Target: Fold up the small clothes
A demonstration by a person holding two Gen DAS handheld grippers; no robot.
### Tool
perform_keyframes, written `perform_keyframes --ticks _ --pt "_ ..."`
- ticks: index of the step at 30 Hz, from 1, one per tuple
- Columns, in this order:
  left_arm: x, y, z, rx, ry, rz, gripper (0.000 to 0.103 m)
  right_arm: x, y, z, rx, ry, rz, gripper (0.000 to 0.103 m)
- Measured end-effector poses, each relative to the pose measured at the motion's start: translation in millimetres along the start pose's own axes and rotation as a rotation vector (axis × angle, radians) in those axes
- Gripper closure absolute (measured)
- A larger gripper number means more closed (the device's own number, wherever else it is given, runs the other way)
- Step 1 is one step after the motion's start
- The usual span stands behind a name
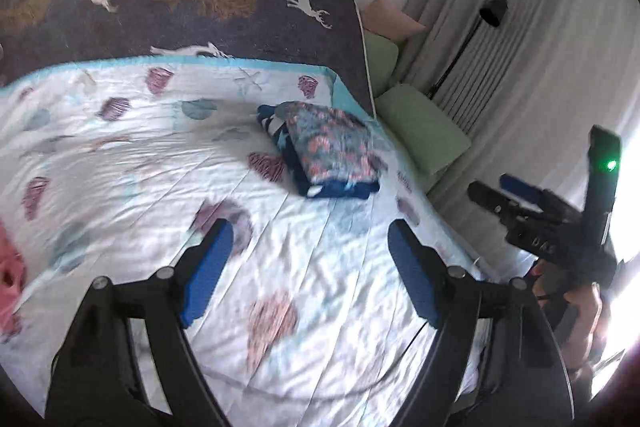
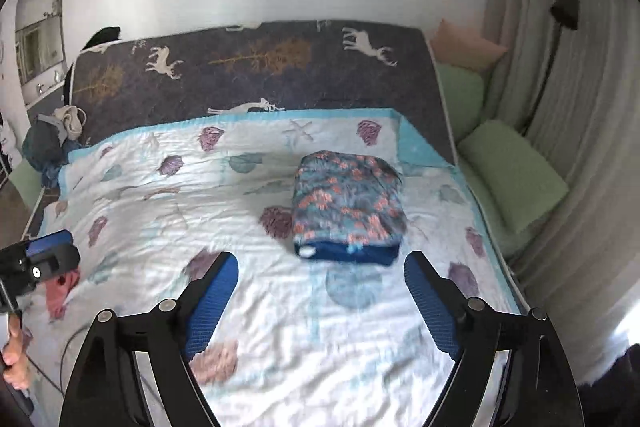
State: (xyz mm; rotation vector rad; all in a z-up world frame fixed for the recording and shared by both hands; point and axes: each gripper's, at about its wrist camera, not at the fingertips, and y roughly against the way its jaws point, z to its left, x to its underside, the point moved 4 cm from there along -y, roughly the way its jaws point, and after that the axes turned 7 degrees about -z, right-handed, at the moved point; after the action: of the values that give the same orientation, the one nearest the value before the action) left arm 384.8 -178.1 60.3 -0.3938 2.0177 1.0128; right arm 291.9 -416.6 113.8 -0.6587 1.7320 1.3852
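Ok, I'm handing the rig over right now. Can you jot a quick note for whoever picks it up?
Left hand-held gripper: open, nothing between its pads, raised over the quilt.
Right hand-held gripper: open and empty too.
Folded floral garment sits on a dark blue folded piece, a neat stack on the quilt's right side, touched by neither gripper.
Pink garment lies unfolded at the quilt's left edge, by the left gripper.
Done: the stack. Left: probably the pink garment.

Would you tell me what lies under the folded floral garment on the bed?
A dark blue folded piece shows beneath the floral garment, on the white quilt. How much it extends underneath is covered.
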Motion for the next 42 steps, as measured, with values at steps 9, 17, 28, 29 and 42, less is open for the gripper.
perform_keyframes --ticks 9,17,28,29,42 --pt "97.9 76.2 -51.6 -0.214 -0.242 -0.122 0.008 112.3 109.8 40.6 0.086 0.123 -0.134 0.002" --pt "141.6 122.9 -53.7 -0.253 -0.186 -0.192 0.001 164.4 160.4 57.3 0.053 0.042 -0.154 0.0" --pt "158.8 139.7 -45.5 -0.323 -0.155 -0.197 0.001 180.9 170.2 67.2 0.037 0.032 -0.165 0.0" --pt "159.5 139.4 -44.6 -0.329 -0.155 -0.2 0.001 183.0 171.6 68.1 0.037 0.03 -0.164 0.0" --pt "166.7 142.2 -40.9 -0.297 -0.138 -0.21 0.001 184.6 168.0 64.2 0.065 0.036 -0.149 0.0"
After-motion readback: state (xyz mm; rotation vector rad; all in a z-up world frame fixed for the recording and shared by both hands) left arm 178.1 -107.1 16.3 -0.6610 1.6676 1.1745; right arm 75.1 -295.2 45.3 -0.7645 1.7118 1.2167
